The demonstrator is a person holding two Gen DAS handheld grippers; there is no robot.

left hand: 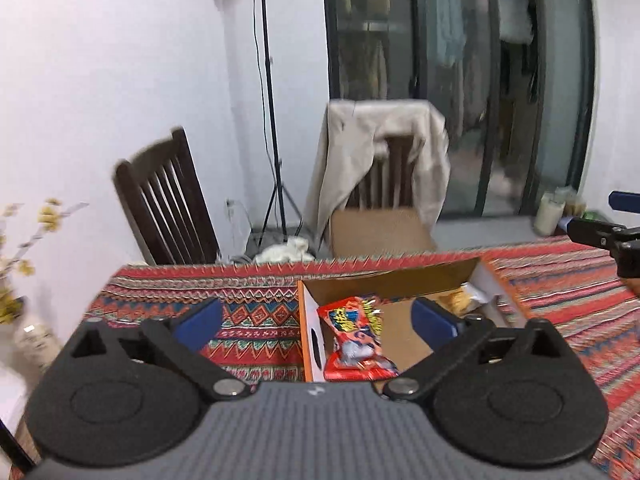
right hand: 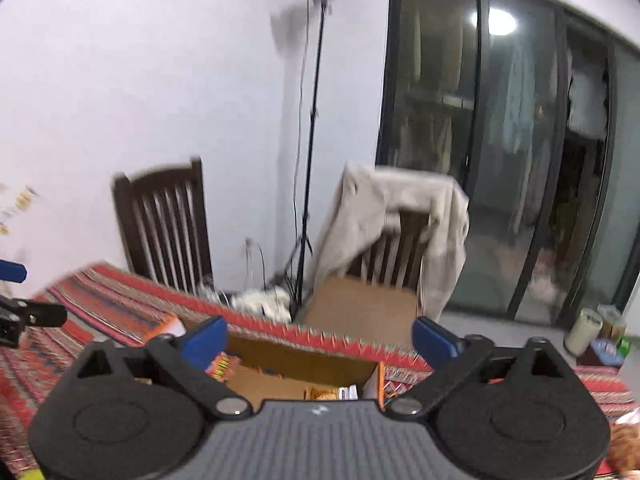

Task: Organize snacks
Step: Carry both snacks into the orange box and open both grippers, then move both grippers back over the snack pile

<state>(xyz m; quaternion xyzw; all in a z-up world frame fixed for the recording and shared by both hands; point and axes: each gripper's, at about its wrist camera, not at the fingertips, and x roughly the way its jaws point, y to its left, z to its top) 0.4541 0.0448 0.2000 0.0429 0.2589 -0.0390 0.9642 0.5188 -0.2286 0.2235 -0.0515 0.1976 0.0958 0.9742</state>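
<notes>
An open cardboard box (left hand: 384,280) with an orange-and-white outer wall sits on the patterned tablecloth. A red snack packet (left hand: 354,336) lies inside it, and a yellowish snack bag (left hand: 464,300) lies at its far right end. My left gripper (left hand: 318,322) is open and empty, held above the box's left end. My right gripper (right hand: 320,338) is open and empty above the same box (right hand: 304,360); a yellow snack bag (right hand: 324,393) shows inside. The right gripper shows at the right edge of the left wrist view (left hand: 612,236).
The table (left hand: 256,300) has a red zigzag-patterned cloth. Two dark wooden chairs (left hand: 168,200) stand behind it, one draped with a beige jacket (left hand: 380,148) and holding a cardboard box (left hand: 380,232). A light stand (left hand: 276,120), glass doors and a flower vase (left hand: 32,340) are around.
</notes>
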